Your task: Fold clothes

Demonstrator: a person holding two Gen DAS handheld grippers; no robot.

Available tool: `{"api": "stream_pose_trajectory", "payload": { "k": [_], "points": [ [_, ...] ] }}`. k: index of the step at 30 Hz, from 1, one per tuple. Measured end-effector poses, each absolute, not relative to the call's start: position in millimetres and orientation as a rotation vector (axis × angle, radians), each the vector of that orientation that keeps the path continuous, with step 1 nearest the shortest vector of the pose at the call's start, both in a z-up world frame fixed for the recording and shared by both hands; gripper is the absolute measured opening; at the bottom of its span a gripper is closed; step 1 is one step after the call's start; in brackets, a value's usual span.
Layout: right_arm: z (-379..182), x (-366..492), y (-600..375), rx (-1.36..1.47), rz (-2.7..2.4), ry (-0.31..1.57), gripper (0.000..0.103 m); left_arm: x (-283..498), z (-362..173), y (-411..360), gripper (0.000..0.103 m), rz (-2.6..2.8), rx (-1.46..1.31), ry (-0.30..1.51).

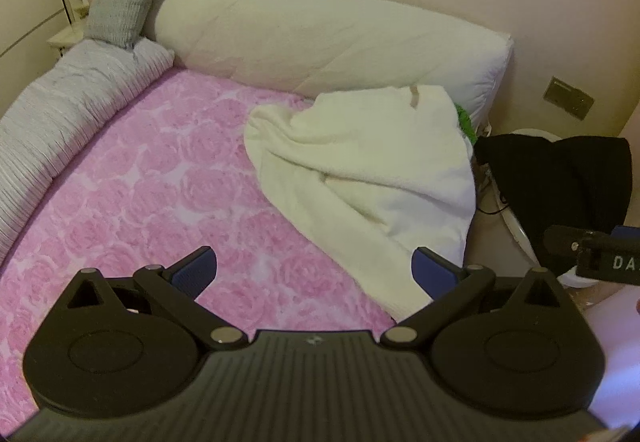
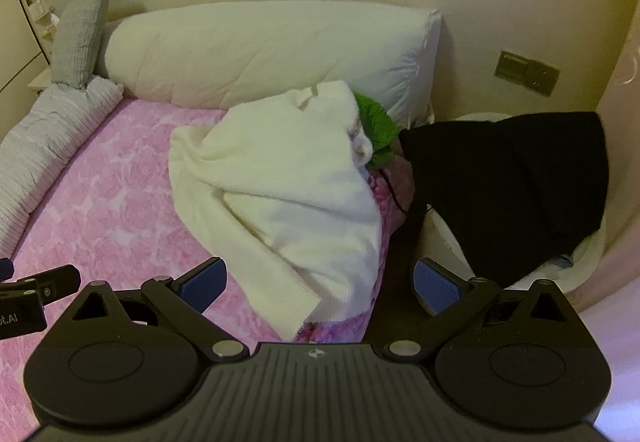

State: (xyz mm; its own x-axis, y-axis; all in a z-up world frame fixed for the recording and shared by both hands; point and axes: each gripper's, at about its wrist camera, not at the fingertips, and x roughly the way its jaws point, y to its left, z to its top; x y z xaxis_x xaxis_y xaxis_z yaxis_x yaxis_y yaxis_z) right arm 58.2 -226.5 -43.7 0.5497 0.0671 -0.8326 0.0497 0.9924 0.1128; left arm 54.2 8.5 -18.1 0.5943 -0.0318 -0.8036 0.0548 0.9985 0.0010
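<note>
Here the white sweater (image 1: 360, 162) lies crumpled at the right edge of the bed (image 1: 160, 170), its lower end drooping over the side. Both the left claw (image 1: 314, 268) and right claw (image 2: 320, 282) gape open, holding nothing. A careless tug could slide it off. Only the right view fully shows the green garment (image 2: 376, 126) and black cloth (image 2: 512, 182) heaped in the basket (image 2: 592, 246).

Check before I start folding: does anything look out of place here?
Yes. The white garment lies crumpled, hanging over the bed edge. A green garment is wedged behind it, and a black one is draped beside the bed.
</note>
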Motion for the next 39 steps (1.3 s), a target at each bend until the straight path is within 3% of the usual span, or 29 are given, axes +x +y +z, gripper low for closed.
{"api": "stream_pose_trajectory", "payload": {
  "k": [7,11,21,33,39],
  "points": [
    [-71,109,-238,0.138,0.066,1.048,0.094,97,-47,11,0.102,-0.039,-0.031,0.979],
    [-92,150,-249,0.147,0.102,1.100,0.083,136,-69,3,0.102,-0.027,-0.047,1.024],
    [-150,261,-277,0.073,0.183,1.132,0.087,235,-169,-21,0.101,0.051,-0.107,1.192],
    [-191,368,-298,0.091,0.230,1.140,0.085,320,-274,-1,0.089,0.241,-0.234,1.304],
    [-223,397,-314,0.205,0.219,1.163,0.082,333,-306,13,0.078,0.293,-0.323,1.298]
  ]
}}
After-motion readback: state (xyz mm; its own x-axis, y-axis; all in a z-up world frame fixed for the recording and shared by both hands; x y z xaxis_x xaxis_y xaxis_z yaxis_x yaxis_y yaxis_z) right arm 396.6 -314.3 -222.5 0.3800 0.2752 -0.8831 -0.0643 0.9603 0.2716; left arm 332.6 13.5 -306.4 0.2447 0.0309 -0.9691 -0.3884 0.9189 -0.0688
